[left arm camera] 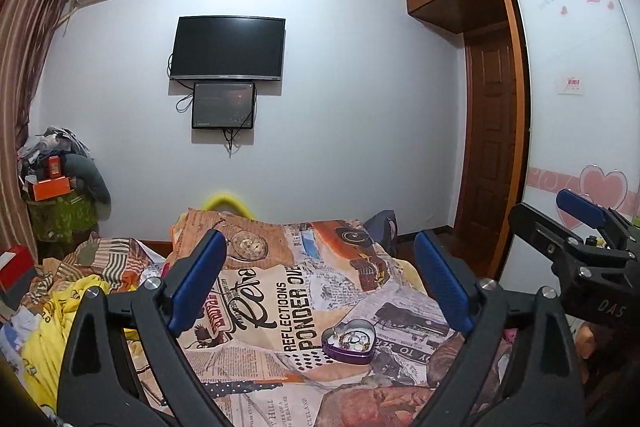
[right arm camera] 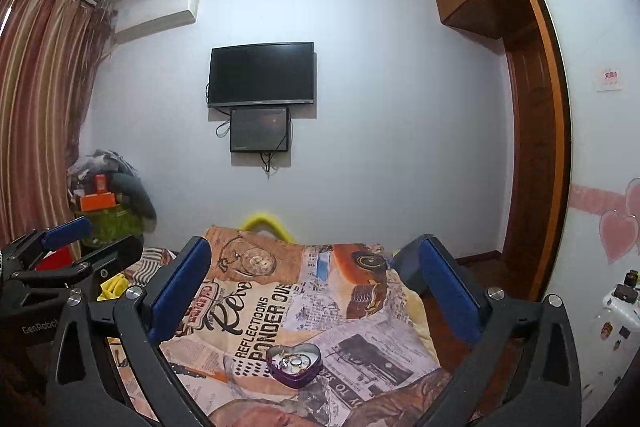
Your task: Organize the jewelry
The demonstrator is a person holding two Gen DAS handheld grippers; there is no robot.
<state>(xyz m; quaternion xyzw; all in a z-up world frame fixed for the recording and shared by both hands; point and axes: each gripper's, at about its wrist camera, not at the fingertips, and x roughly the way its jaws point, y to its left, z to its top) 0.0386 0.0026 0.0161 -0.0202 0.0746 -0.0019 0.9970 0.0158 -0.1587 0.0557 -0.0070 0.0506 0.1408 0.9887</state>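
— Blue pads first: the left gripper (left arm camera: 320, 287) fills the bottom of its own view, jaws spread wide with nothing between them.

— And the right gripper (right arm camera: 316, 291)?

— Same story — jaws fully apart, empty, black arms framing the bed.

— Where's the jewelry?

— In the heart-shaped tin (left arm camera: 349, 341), purple-walled, lid off, sitting on the printed bedspread (left arm camera: 280, 291) just past both sets of pads. Rings and bits of gold chain lie inside; I can't tell the pieces apart. From the right wrist view the tin (right arm camera: 295, 365) sits low and centre, beside the big black "PONDER" lettering.

— Either gripper touching it?

— No, both are clear of it, pointing nearly level over the bed.

— Further out?

— Yellow clothing (left arm camera: 44, 331) heaped at the left edge of the bed, a cluttered pile (left arm camera: 56, 183) in the corner with an orange box, a dark television (left arm camera: 228, 49) on the far wall above a smaller screen (left arm camera: 223, 105), and a wardrobe (left arm camera: 576, 107) with pink hearts at right.
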